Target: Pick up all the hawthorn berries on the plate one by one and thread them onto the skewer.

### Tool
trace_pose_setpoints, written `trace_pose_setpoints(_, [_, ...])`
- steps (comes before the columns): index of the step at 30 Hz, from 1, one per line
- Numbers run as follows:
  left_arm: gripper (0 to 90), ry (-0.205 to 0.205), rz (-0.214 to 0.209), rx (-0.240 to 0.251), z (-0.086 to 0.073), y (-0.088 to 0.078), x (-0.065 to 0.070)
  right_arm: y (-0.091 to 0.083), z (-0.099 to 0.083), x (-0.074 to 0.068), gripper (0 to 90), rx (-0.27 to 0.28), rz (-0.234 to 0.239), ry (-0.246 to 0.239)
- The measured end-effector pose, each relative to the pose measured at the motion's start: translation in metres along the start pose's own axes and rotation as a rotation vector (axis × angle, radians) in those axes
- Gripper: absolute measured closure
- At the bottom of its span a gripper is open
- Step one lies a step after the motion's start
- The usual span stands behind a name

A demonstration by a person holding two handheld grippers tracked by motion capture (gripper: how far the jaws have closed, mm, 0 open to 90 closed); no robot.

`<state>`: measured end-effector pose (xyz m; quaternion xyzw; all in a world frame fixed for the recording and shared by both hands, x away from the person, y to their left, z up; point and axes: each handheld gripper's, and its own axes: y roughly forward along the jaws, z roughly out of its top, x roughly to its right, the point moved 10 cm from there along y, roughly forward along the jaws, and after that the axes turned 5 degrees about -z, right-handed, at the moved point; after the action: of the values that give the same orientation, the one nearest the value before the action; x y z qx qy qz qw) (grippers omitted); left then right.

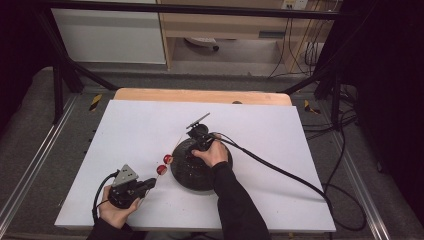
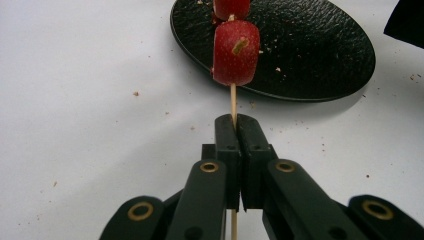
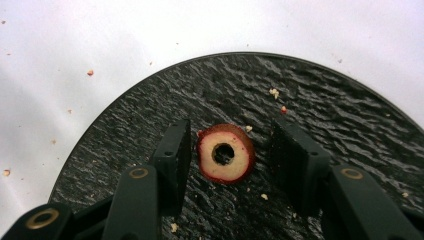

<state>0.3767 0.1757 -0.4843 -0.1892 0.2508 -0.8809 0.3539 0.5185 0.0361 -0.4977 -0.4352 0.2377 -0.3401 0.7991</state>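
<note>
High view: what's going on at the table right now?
A person works two handheld grippers over a white table. The left gripper is clamped shut on a thin wooden skewer carrying two red fruit pieces, held beside a black plate. The right gripper is down over the plate, its jaws either side of a cored red fruit piece lying there, with gaps showing on both sides, so not gripped yet.

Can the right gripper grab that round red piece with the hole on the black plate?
Probably yes. The red piece lies flat between the right gripper's jaws, which don't touch it yet, and nothing blocks them.
</note>
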Motion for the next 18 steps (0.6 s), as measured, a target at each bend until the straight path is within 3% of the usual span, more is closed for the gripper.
trace_pose_setpoints(9, [88.3,0.001,-0.001,0.001,0.0001,0.0002,0.0004,0.0032,-0.0037,-0.0006,60.0,-0.027,0.014,0.005])
trace_pose_setpoints(18, [88.3,0.002,-0.001,0.002,0.0002,0.0002,0.0007,0.0031,-0.0042,-0.0005,61.2,-0.038,0.020,0.023])
